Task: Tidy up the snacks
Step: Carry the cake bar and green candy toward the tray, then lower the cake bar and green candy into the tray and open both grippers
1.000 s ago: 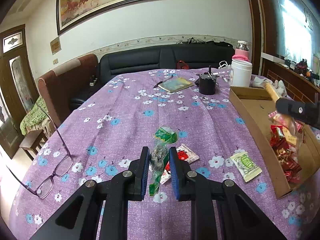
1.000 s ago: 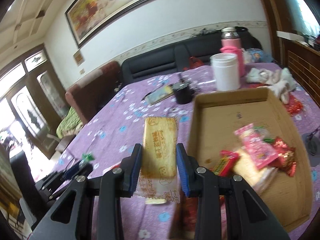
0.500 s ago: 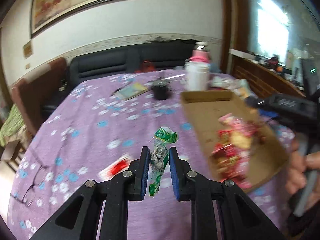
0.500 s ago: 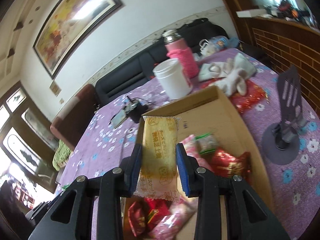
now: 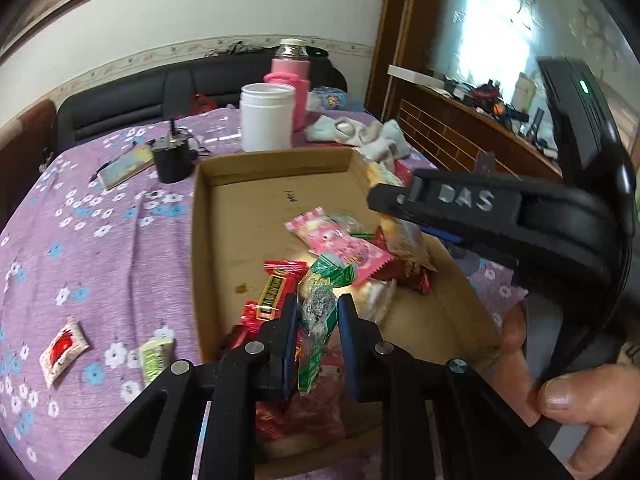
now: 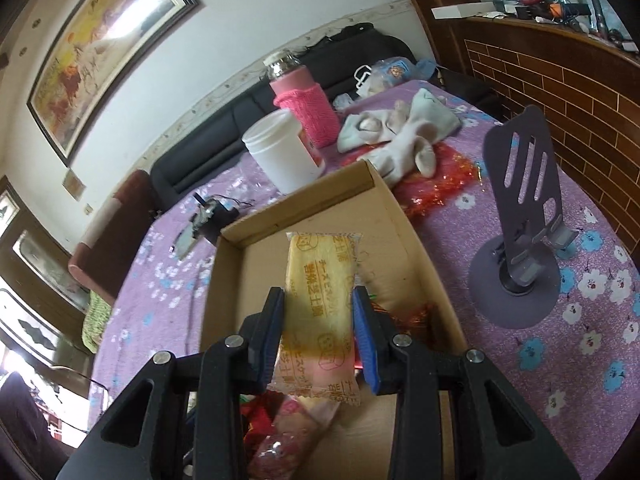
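Snack packets sit in both claws above the cardboard tray [image 5: 208,216]. The left gripper [image 5: 318,320] is clamped on a slim green-and-clear packet [image 5: 318,312], held upright between its pads, with a loose pile of red and pink wrapped snacks [image 5: 340,248] just ahead of the fingertips inside the tray. The right gripper [image 6: 318,320] is clamped on a yellow cracker packet [image 6: 320,304], lengthwise between its pads, over the tray's open floor. To the left of the left claw, outside the tray, a red-and-white sachet [image 5: 62,346] and a pale green sachet [image 5: 154,356] lie on the purple flowered cloth [image 5: 100,248]. Beyond the tray stands a white jar [image 5: 266,116].
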### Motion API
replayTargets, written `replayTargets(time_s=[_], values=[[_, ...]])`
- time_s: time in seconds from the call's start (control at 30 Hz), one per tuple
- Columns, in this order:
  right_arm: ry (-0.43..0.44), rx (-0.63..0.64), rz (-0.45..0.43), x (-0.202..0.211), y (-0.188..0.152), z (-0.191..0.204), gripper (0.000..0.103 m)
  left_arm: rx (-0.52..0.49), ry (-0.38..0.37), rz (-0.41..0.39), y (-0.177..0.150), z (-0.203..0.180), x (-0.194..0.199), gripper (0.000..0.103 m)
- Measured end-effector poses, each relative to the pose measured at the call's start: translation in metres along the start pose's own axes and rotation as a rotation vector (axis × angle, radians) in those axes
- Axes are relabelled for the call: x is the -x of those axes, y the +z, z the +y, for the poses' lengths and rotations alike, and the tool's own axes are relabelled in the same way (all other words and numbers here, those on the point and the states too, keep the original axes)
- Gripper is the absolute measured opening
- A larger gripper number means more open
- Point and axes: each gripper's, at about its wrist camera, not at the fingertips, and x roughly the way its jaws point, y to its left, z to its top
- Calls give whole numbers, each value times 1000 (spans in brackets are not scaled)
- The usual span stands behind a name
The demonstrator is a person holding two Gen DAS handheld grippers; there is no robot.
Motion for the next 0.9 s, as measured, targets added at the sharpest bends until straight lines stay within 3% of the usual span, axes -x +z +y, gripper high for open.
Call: replayTargets(time_s=[0.5, 0.9], values=[[-66, 65, 58, -23, -11, 9, 33, -45, 5, 16, -14, -3, -11, 19], [-67, 67, 38, -18, -10, 11, 33, -47, 1, 15, -14, -3, -12, 19]])
